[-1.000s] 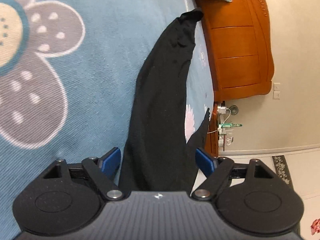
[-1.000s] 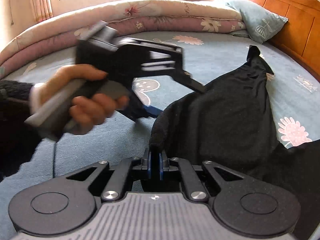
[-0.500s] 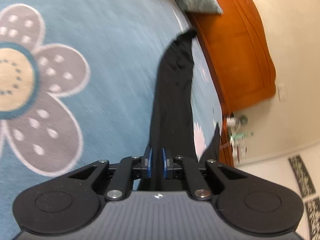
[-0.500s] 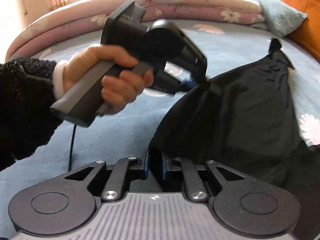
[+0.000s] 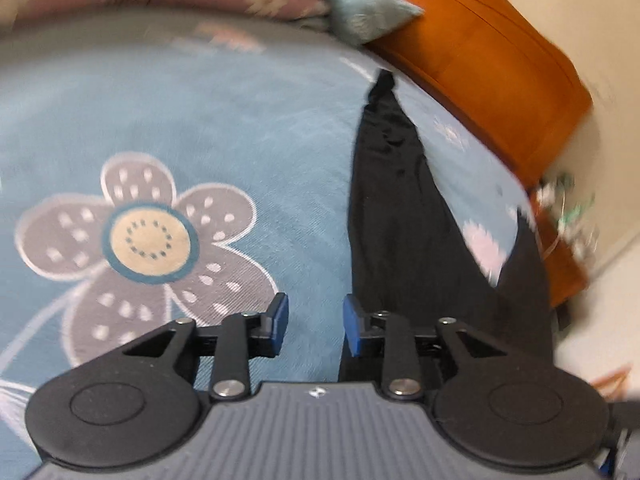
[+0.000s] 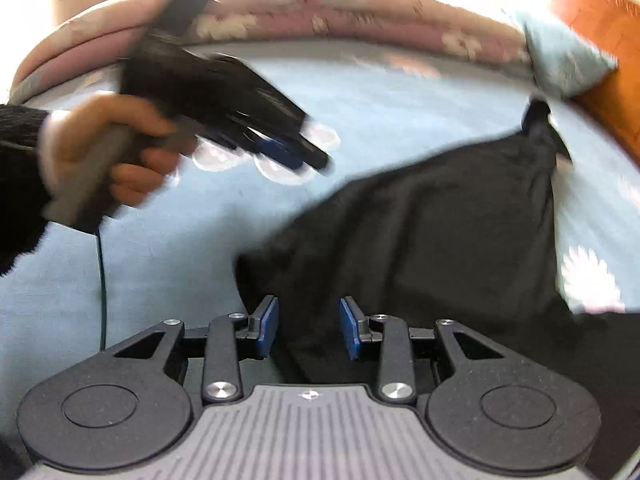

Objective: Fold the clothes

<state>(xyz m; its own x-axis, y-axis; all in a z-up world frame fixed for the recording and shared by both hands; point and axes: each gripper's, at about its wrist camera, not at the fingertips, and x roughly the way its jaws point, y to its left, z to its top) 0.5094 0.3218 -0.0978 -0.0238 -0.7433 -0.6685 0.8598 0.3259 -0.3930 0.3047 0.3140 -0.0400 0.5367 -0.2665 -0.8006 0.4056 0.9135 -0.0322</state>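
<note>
I count two grippers, one garment, one pillow and one headboard on this bed. Farthest left in my right wrist view is my left hand [image 6: 100, 160], in a dark fuzzy sleeve [image 6: 18, 184], wrapped round the grey handle of my left gripper [image 6: 308, 156], which hangs blurred above the blue bedspread [image 6: 180, 264] with nothing between its blue pads; its jaws are opening, and in its own view the gap shows only bedspread, with the cloth's edge just beside the right-hand pad. On that bedspread I see one big grey flower [image 5: 148, 240] with a cream centre. Next comes my right gripper [image 6: 307, 328], its jaws opening too; the black garment [image 6: 420, 240] lies in the gap, but neither pad presses it. The garment is a single piece of plain black, soft, matte fabric, lying on the bed to the right of centre, broad near me and narrowing to a bunched tip that points toward the teal pillow [image 6: 568, 64]. Beyond that stands the orange wooden headboard [image 6: 608, 40]. A pink floral quilt [image 6: 320, 12] is rolled along the far edge.
</note>
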